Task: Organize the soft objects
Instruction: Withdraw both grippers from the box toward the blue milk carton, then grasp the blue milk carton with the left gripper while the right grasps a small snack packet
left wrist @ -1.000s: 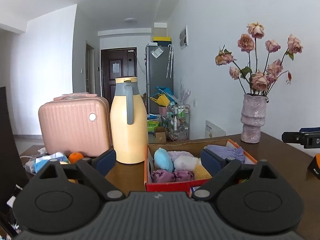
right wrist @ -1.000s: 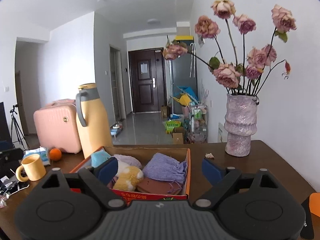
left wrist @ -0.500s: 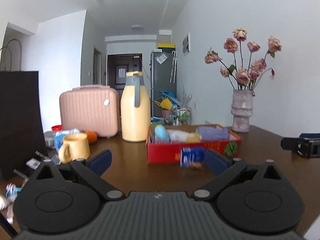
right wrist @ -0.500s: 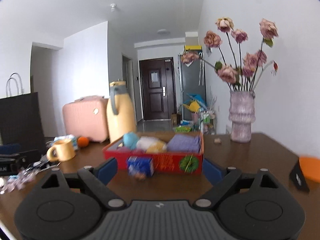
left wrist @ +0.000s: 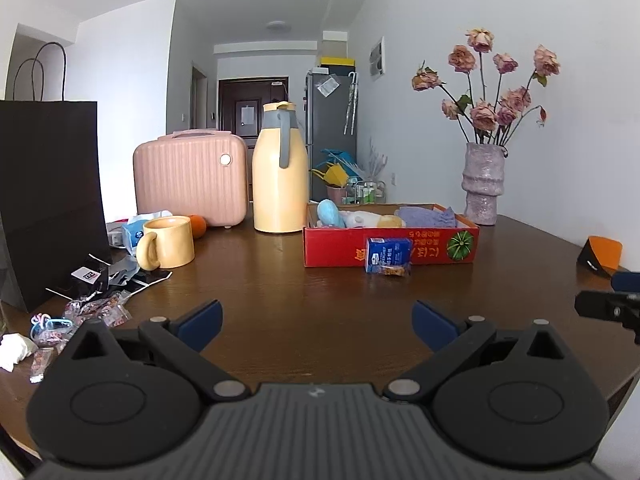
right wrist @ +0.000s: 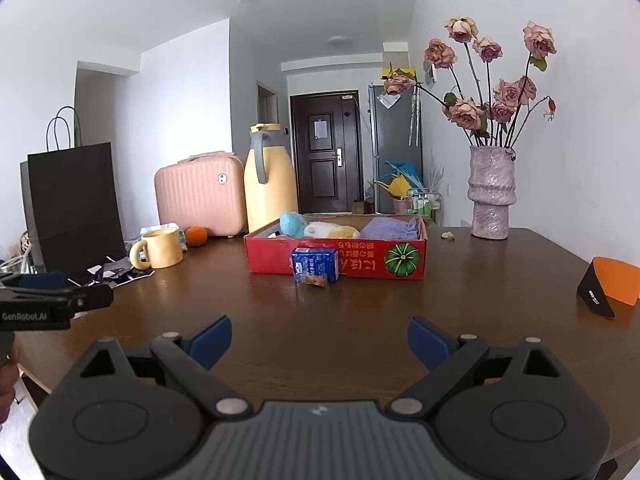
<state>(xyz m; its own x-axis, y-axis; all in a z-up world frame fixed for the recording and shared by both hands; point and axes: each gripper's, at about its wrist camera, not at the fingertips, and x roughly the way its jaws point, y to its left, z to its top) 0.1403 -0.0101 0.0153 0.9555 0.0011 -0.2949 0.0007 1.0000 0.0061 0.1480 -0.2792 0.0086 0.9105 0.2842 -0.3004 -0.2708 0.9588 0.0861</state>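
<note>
Both grippers now sit well back from the red cardboard box (left wrist: 390, 246), which a second ago filled the lower centre of each view and now lies mid-frame. The left gripper (left wrist: 316, 320) has its jaws wide apart with nothing between them; the right gripper (right wrist: 319, 340) likewise stands open and empty. The soft objects, a blue plush toy (left wrist: 330, 213), a white-and-yellow plush toy (left wrist: 372, 220) and a folded lavender cloth (left wrist: 426, 216), lie inside the box. A small blue carton (left wrist: 388, 256) stands against the box front on the dark wooden table (left wrist: 280, 300). Judgement: the withdrawal with empty jaws suggests sorting is complete or nearly so.
</note>
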